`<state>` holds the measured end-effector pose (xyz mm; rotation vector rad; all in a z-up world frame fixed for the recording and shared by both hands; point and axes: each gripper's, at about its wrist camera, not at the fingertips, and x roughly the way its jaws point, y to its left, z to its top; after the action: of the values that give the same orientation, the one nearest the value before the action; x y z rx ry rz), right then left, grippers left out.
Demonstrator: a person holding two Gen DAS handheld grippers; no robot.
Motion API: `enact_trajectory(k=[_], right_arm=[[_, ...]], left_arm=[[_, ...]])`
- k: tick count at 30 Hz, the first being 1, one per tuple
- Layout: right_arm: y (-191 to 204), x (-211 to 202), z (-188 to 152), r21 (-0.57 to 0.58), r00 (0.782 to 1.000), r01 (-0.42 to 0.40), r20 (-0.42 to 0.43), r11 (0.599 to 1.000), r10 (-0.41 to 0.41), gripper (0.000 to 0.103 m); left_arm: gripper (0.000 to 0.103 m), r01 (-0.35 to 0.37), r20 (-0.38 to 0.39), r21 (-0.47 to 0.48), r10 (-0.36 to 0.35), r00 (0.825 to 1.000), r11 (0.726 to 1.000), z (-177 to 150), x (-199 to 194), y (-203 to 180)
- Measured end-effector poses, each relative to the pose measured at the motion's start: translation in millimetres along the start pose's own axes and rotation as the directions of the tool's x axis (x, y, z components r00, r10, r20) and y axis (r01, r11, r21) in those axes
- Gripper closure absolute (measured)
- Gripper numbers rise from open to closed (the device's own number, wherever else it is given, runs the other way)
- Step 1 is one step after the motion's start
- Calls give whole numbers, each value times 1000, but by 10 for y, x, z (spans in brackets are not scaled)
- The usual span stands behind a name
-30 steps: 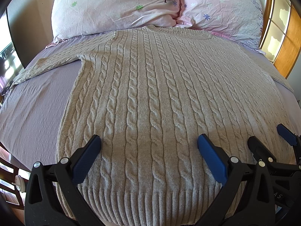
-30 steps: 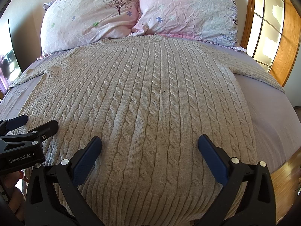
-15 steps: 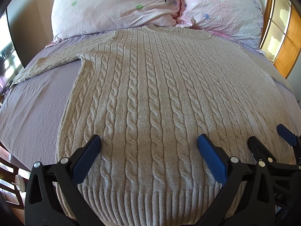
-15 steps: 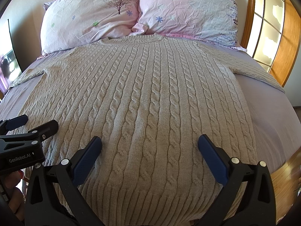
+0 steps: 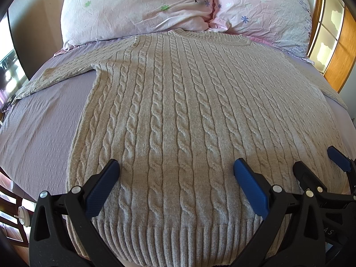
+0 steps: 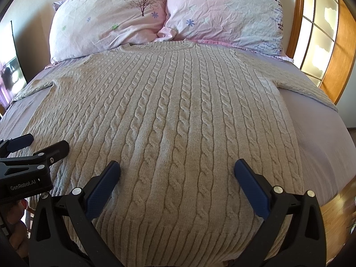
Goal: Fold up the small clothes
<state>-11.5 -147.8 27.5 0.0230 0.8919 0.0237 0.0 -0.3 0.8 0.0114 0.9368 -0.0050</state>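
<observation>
A beige cable-knit sweater (image 5: pixel 178 111) lies flat on the bed, front up, collar toward the pillows, both sleeves spread sideways. It also fills the right wrist view (image 6: pixel 173 115). My left gripper (image 5: pixel 175 173) is open and empty, hovering over the lower left part of the sweater near the ribbed hem (image 5: pixel 178 240). My right gripper (image 6: pixel 176 173) is open and empty over the lower right part. The right gripper also shows at the right edge of the left wrist view (image 5: pixel 320 162). The left gripper shows at the left edge of the right wrist view (image 6: pixel 40 144).
A lilac sheet (image 5: pixel 40 129) covers the bed. Two pink floral pillows (image 5: pixel 138 9) (image 6: pixel 222 13) lie at the head. A wooden framed window or door (image 6: pixel 320 40) stands at the right. The bed's right edge and wooden floor (image 6: pixel 338 209) show low right.
</observation>
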Motion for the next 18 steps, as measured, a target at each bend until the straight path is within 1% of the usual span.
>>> enact_trajectory(k=[5,7,8,9,10,12,13,14,16,17,18], right_arm=[[6,0,3,-24,1000,-12,-3,1000,12,1],[-15,-1,10,-53,999,-39,-4,998,39,1],[-66,-3,47,-64,997,-72,-23,995,71,1],[-175,-25,110,-36,996,-92,-26,995,91,1],[-336,-70,184,14,996,-91,-6,996,91,1],[-952,-223,423,190,996,-65,77,980,51,1],[-1276,-277,519,282,994,-54,107,958,25,1],[-1706,-312,615,398,991,-51,136,916,-4,1],[-2370,-252,733,552,991,-26,123,833,-51,1],[-2738,-171,781,624,992,1,100,781,-81,6],[-3008,-89,807,673,992,18,80,740,-98,14]], left_arm=[[2,-1,1,1,1,1000,1000,5,2,-2],[2,3,5,7,-3,1000,1000,-12,9,-10],[2,4,3,17,-4,1000,1000,-28,-2,4],[2,5,-3,29,-5,1000,1000,-10,-7,15],[2,14,-8,36,-14,1000,999,21,-18,57],[2,24,15,2,-25,1000,1000,130,-52,238],[2,18,29,-32,-17,999,999,217,-71,391],[2,-5,40,-68,8,999,998,330,-82,570],[2,-67,43,-114,72,996,991,515,-68,873],[2,-81,32,-133,86,996,988,610,-44,1052],[2,-76,21,-151,80,997,986,680,-21,1195]])
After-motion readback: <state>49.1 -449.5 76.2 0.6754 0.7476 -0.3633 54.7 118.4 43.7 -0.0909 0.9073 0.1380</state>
